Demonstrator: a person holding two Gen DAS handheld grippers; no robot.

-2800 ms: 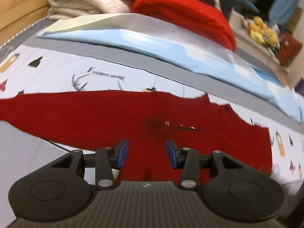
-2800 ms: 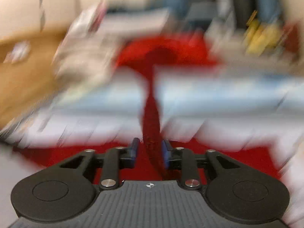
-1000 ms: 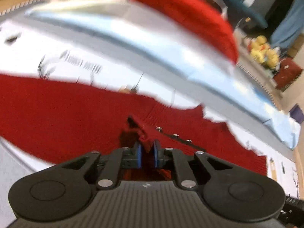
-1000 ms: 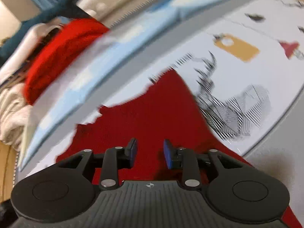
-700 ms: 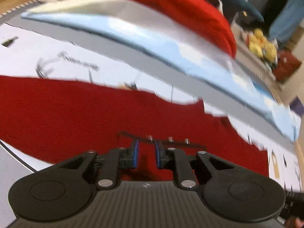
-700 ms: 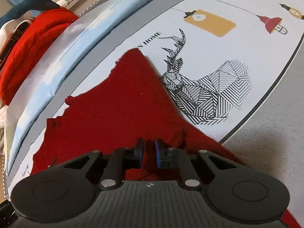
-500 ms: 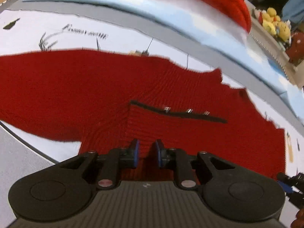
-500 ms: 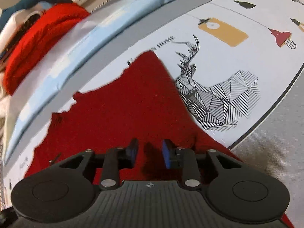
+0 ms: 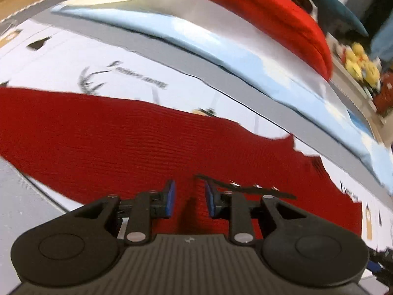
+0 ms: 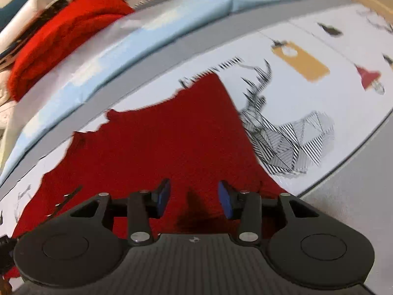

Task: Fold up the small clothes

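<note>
A: Both tongs have let go since a moment ago; left tongs and right tongs are opening, pads clear.
B: Red garment lies mid-frame on the bed, edges cut off; the deer print shows only rightward.

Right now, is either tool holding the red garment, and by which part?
Nothing is held. Both tools, left and right, are opening over the red garment, pads clear of the knit.
</note>
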